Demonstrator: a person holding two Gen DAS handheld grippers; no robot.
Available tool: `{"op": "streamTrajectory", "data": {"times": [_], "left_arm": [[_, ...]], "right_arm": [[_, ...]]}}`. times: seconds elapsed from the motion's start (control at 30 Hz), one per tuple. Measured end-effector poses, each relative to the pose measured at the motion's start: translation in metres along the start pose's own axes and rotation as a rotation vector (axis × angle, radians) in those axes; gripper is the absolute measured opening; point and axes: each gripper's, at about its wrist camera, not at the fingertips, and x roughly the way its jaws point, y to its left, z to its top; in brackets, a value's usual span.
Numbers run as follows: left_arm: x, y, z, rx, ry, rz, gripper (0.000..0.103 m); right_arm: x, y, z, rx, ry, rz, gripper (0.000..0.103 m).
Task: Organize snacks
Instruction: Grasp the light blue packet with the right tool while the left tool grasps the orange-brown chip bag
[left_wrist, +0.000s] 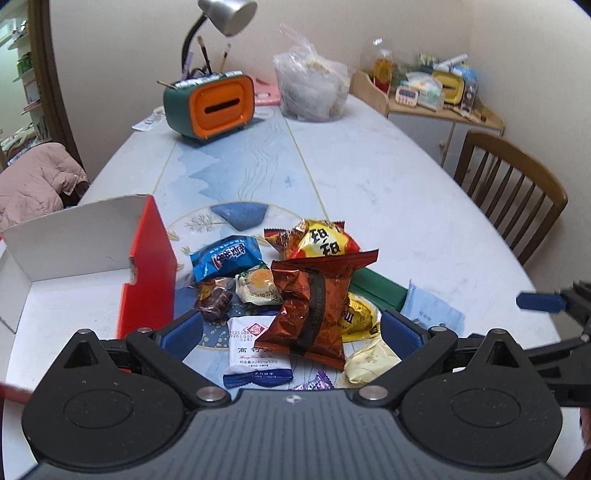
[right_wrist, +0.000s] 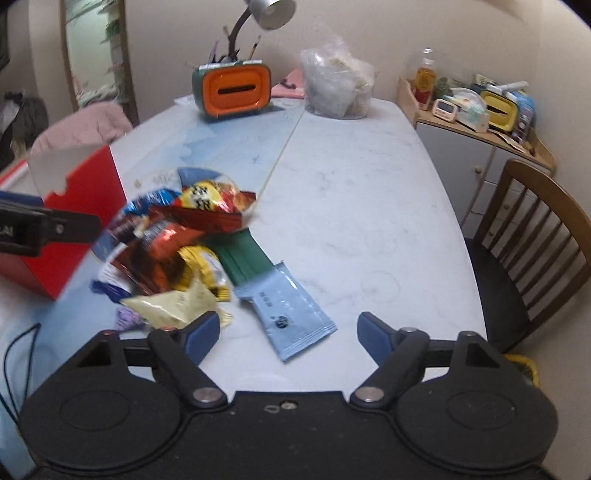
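From the left wrist, the left tongs (left_wrist: 291, 332) stand wide open over the snack pile (left_wrist: 295, 291) on the surface (left_wrist: 388, 177), the brown packet (left_wrist: 314, 310) between the pads but unpressed; the open red box (left_wrist: 110, 266) sits just left. This looks like the approach to a first pick. From the right wrist, the right tongs (right_wrist: 288, 334) gape empty above the pale blue sachet (right_wrist: 291, 314); next, lower and close on it.

Red box (left_wrist: 147, 273), pale-blue packet (right_wrist: 291, 314)
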Motion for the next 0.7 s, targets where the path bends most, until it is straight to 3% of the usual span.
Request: {"op": "streamTrajectory", "data": {"times": [0.27, 0.53, 0.7], "left_arm": [[0.048, 0.003, 0.01, 0.049, 0.076, -0.002, 0.102], [0.084, -0.002, 0.016, 0.1, 0.18, -0.048, 0.102], [0.096, -0.008, 0.016, 0.132, 0.205, -0.065, 0.099]], "right_arm": [[0.049, -0.006, 0.013, -0.183, 0.056, 0.073, 0.076], [0.087, -0.011, 0.022, -0.268, 0.136, 0.144, 0.075], [0.098, -0.012, 0.022, -0.262, 0.173, 0.177, 0.067]]}}
